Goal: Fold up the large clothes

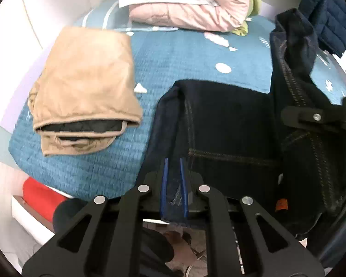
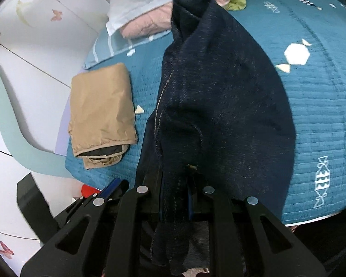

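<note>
Jeans (image 1: 219, 124): dark denim, partly lifted over the near side of the bed (image 1: 184, 57), with some cloth lying on the blue quilt and the rest hanging from the two grippers.

Left gripper (image 1: 174, 180): blue pads nearly together, clamped on a fold of denim at the near edge. Frayed threads show between the pads.

Right gripper (image 2: 176, 198): jaws close together, clamped on a stitched seam. From there the cloth rises in a broad hump over the quilt, blocking much of that view. In the left view this gripper shows at the right edge, with a long strip of denim hanging past it.

Done, as far as can be seen: a tan garment (image 1: 85, 87) lies folded into a neat packet on the far left of the bed, well apart from the jeans. It looks finished.

In hand: jeans look mid-fold, likely one end being carried over the other. No flat, squared shape yet. How many layers are stacked, I cannot tell.

Left: lay the jeans down, smooth, let go. A navy quilted jacket (image 1: 327, 11) at the far right and pink bedding (image 1: 189, 7) behind may or may not be part of the job.
</note>
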The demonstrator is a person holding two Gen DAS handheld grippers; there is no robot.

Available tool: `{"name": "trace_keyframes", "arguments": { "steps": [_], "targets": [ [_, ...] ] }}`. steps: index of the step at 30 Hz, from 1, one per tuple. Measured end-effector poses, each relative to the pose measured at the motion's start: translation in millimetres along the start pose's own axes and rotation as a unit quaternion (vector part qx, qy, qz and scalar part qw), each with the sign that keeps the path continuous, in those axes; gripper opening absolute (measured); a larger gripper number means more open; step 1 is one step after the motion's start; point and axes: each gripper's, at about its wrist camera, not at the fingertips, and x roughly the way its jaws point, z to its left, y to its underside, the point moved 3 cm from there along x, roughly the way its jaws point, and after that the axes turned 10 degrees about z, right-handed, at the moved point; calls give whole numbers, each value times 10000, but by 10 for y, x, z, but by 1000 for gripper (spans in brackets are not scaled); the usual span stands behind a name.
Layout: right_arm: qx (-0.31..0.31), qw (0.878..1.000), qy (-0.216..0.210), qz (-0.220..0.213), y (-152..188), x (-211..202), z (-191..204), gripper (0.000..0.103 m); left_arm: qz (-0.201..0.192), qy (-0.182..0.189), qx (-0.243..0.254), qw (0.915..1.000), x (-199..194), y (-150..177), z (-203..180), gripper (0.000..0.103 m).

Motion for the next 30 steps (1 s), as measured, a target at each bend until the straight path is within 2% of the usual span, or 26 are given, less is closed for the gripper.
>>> {"name": "trace_keyframes", "arguments": {
  "steps": [7, 11, 22, 30],
  "targets": [
    [-120, 9993, 176, 294, -30, 335, 117, 14, 188, 55, -188, 9996, 92, 90, 144, 11],
    [-207, 9984, 305, 432, -31, 491, 185, 14, 263, -120, -215, 9994, 166, 123, 192, 11],
    [-307, 9945, 626, 778, -60, 910, 273, 15, 516, -63, -530, 9972, 295, 186, 414, 11],
    [-430, 9892, 1010, 968, -61, 1209, 332, 16, 680, -77, -675, 9954, 407, 188, 539, 11]
  ]
}}
